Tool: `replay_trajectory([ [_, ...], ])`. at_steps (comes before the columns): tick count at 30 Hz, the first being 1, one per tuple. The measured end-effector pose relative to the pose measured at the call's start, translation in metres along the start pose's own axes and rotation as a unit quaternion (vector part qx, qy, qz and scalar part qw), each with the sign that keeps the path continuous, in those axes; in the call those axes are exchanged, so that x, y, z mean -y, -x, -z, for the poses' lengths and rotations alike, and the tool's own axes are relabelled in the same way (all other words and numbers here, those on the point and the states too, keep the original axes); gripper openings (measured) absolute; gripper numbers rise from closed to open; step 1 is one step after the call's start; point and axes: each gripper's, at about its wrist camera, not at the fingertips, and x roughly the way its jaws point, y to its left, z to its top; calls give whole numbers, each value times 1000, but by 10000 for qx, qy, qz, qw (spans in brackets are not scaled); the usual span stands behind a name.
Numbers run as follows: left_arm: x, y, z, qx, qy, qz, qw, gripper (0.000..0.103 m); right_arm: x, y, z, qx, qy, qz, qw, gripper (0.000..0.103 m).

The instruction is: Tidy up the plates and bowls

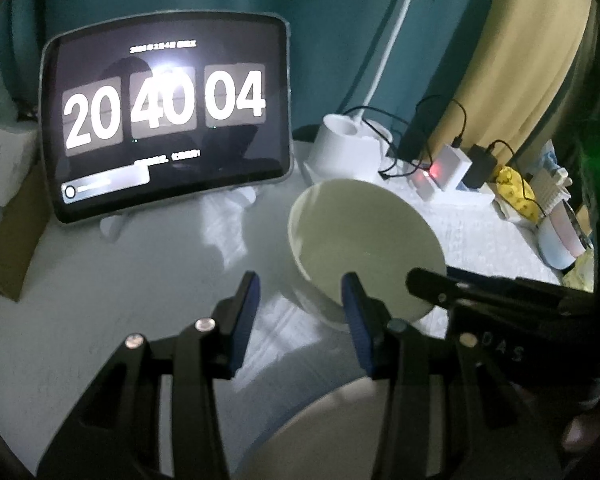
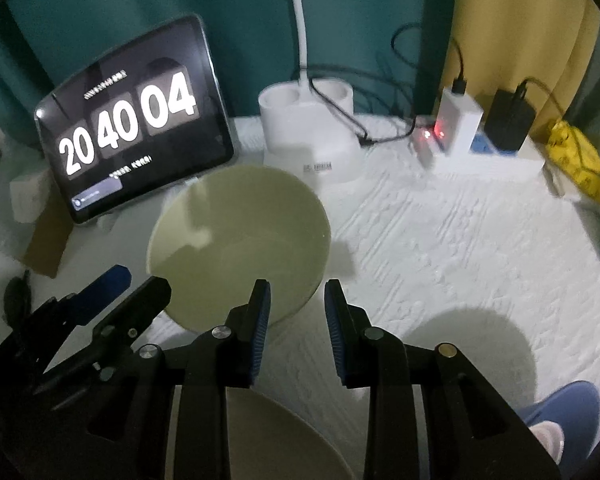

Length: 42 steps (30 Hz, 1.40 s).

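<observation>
In the left wrist view the left hand-held gripper (image 1: 300, 300) is hanging with fingers apart beside the pale bowl (image 1: 364, 236) sitting on the white worktop (image 1: 100, 280), while in the right wrist view the right hand-held gripper (image 2: 296, 304) is hovering, fingers apart, at the bowl's (image 2: 240, 240) near rim, holding nothing.

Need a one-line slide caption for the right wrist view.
Right claw open at the near rim of a pale bowl, left claw alongside, tablet clock behind.

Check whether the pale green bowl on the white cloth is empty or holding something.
Empty. The pale green round bowl stands upright, and its bare inside shows in both wrist views, only shadow and a light reflection.
</observation>
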Motion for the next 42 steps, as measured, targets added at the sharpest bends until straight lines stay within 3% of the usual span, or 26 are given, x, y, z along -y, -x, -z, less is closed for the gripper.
replay_trajectory([
  [8, -2, -16, -4, -168, 33, -47, 9998, 44, 3, -17, -4, -68, -197, 61, 9998, 37],
  [17, -2, -30, -2, -303, -21, -150, 9994, 44, 9, -38, 0, -312, -361, -22, 9989, 37],
  [22, -1, -29, -2, -221, -83, -104, 9997, 40, 5, -37, 1, -257, -291, -103, 9992, 26],
  [27, 4, -30, -1, -269, -210, -43, 9994, 27, 3, -33, 1, -180, -213, -92, 9996, 25],
  [42, 4, -32, -2, -306, -253, -55, 9992, 25, 2, -32, 1, -57, -188, -28, 9998, 23],
])
